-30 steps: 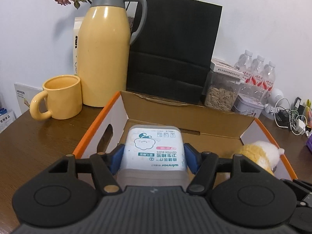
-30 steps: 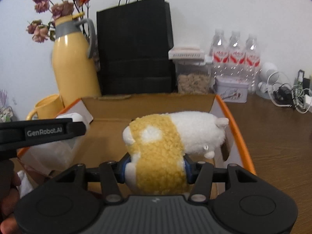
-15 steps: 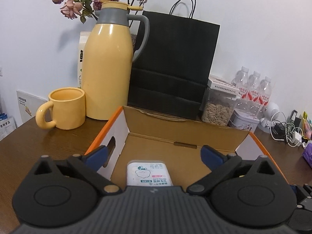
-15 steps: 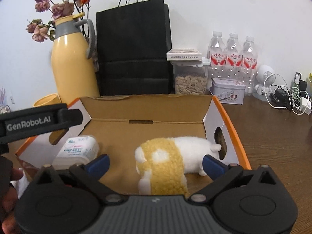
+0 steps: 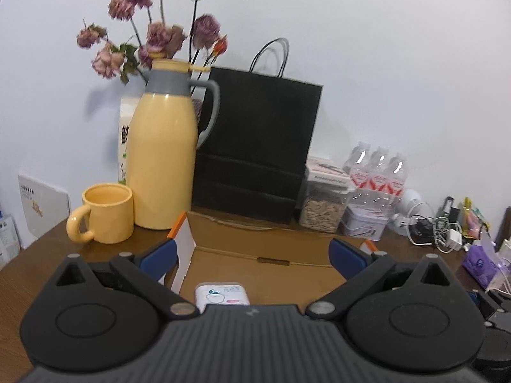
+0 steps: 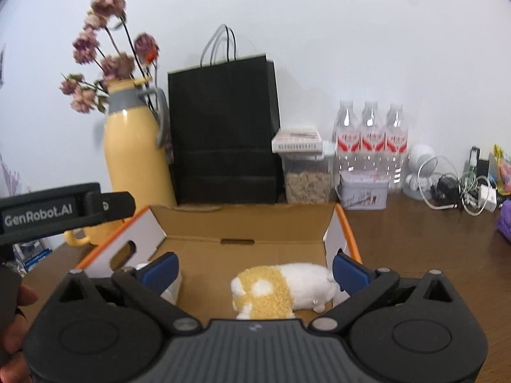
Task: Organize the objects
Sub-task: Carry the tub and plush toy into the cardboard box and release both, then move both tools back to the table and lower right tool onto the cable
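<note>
An open cardboard box [image 5: 265, 239] with orange edges stands on the brown table. In the left wrist view a white cotton-bud pack [image 5: 222, 295] lies on the box floor, below and behind my left gripper [image 5: 254, 255], which is open and empty above the box. In the right wrist view the same box [image 6: 242, 223] holds a yellow-and-white plush toy [image 6: 281, 289] lying on its side. My right gripper [image 6: 255, 268] is open above it, with its blue pads [image 6: 161, 268] clear of the toy. A corner of the pack [image 6: 171, 290] shows behind the left pad.
Behind the box stand a yellow thermos jug [image 5: 163, 166] with dried flowers, a yellow mug [image 5: 105, 217], a black paper bag [image 5: 258, 146], a seed jar [image 5: 324, 207], a tin [image 5: 365, 223] and water bottles [image 5: 377, 175]. Cables and chargers [image 5: 440, 229] lie at the right. The other hand-held device [image 6: 60, 210] is at the left.
Both grippers opened, letting go of the cotton-bud pack and the plush toy, which now lie in the box. Both grippers rose and drew back.
</note>
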`<state>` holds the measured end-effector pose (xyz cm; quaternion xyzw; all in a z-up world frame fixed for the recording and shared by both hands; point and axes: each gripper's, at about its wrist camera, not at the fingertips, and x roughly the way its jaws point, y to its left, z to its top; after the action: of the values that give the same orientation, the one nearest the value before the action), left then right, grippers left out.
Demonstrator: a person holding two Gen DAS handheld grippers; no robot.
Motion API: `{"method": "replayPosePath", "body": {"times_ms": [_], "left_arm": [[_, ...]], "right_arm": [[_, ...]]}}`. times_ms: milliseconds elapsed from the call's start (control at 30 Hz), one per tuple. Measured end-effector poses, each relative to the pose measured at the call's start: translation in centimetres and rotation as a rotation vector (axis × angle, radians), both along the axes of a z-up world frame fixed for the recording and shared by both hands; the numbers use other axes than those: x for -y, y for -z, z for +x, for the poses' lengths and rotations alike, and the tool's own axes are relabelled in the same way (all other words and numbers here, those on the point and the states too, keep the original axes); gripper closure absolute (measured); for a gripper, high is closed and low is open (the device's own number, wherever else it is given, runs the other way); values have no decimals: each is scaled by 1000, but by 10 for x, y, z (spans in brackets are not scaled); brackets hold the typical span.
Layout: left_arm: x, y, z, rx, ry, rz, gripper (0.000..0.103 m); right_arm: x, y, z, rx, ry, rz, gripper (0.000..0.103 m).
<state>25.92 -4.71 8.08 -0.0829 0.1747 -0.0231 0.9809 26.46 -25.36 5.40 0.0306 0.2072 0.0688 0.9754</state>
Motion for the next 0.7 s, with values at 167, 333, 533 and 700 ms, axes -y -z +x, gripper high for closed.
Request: {"method": "replayPosePath", "body": {"times_ms": [167,333,533,700], "left_arm": [[-3,-10,-28,16,27,16,0],[-10,-10,-58,8,49,37,0],[-20,1,-92,-25,71,82,0],[-34,17,-115,-73,65,102,0]], "right_arm": [[0,-13,-33,39,-16,-22,0],[0,-16,-69,46,-34,-36,0],[0,-6,-108,31,-43,-50,0],[4,6,-136,-3,-46,-45,0]]}}
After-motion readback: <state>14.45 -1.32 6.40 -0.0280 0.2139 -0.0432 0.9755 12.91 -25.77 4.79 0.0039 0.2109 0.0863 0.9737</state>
